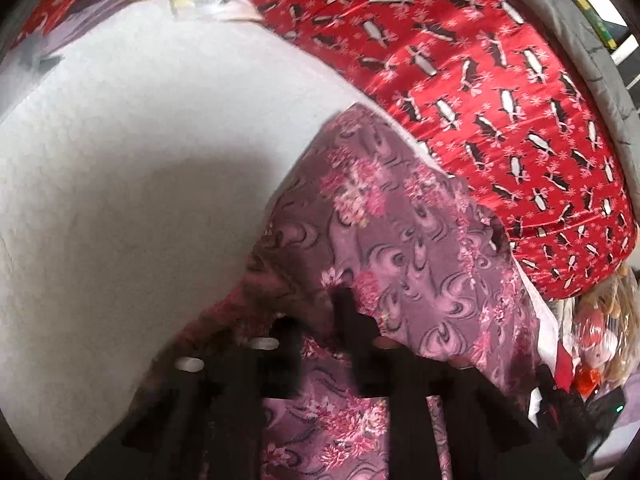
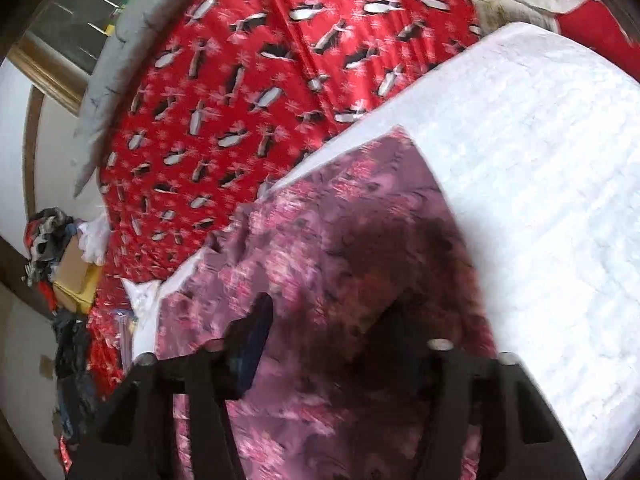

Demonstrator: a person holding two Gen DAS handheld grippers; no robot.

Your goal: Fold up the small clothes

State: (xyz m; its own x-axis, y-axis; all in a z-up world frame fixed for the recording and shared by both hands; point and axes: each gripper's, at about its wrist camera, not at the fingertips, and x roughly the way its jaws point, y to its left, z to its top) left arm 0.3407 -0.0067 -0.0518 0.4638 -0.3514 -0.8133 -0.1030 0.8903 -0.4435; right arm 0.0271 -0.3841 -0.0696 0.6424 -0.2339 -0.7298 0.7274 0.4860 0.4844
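Note:
A purple garment with pink flowers [image 1: 400,232] lies on a white textured pad [image 1: 120,160]. It drapes over my left gripper [image 1: 320,320], whose black fingers [image 1: 352,312] close on its near edge. In the right wrist view the same garment [image 2: 340,220] spreads in front of my right gripper [image 2: 320,320]. The cloth fills the gap between its black fingers [image 2: 256,320], and the right finger is mostly hidden under a dark fold. The picture is blurred.
A red quilt with black and white penguin prints [image 1: 480,80] [image 2: 240,80] lies behind the pad. A heap of clothes and a cardboard box [image 2: 72,272] sit at the far left. Plastic bags [image 1: 600,320] lie at the right.

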